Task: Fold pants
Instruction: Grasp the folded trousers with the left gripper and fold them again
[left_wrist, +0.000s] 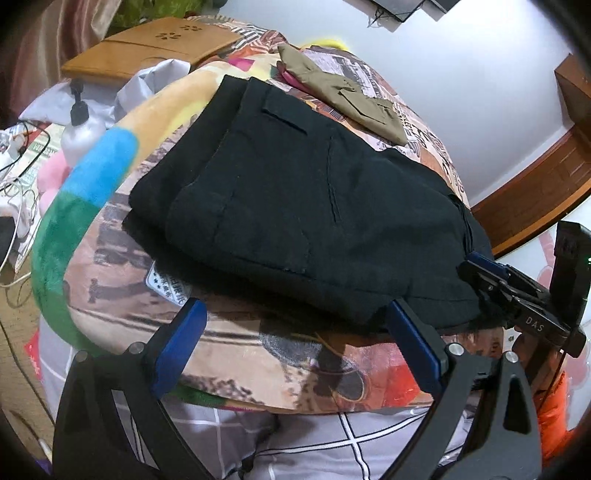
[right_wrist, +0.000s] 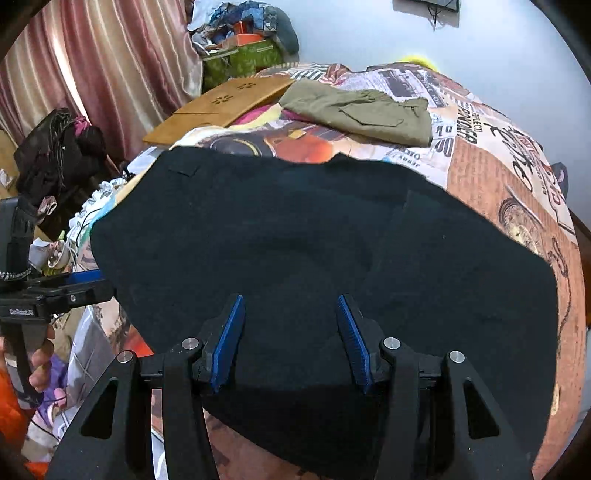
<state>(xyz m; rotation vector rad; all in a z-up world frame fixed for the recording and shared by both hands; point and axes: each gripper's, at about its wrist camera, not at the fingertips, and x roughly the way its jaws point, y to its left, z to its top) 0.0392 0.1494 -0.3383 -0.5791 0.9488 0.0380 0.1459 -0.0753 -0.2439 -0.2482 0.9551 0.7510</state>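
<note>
The black pants (left_wrist: 295, 206) are laid folded into a thick, roughly rectangular stack on the printed bedspread (left_wrist: 258, 354), toward the near edge of the bed. A pocket flap and a long seam are seen on the top layer in the left wrist view; in the right wrist view the dark cloth (right_wrist: 295, 236) fills most of the middle, and one overlapping layer is marked by a faint straight edge on its right.

The left gripper (left_wrist: 295, 332) is held at the near edge of the stack with its jaws spread wide; its right blue pad is seen at the hem of the cloth, the left pad over bare bedspread, and nothing is pinched between them. The right gripper (right_wrist: 291, 339) is poised over the pants with its jaws parted and only flat cloth seen in the gap, no fold being clasped. In the left wrist view it is seen (left_wrist: 495, 273) at the stack's right end.

Farther back on the bed, a folded olive-khaki garment (right_wrist: 362, 110) is laid well apart from the pants. A wooden lap board (right_wrist: 218, 107) is placed at the far left corner, and a rainbow-striped plush (left_wrist: 74, 206) is curved along the left edge. A pump bottle (left_wrist: 81, 129) is stood beyond it, and pink curtains (right_wrist: 92, 74) are hung behind.
</note>
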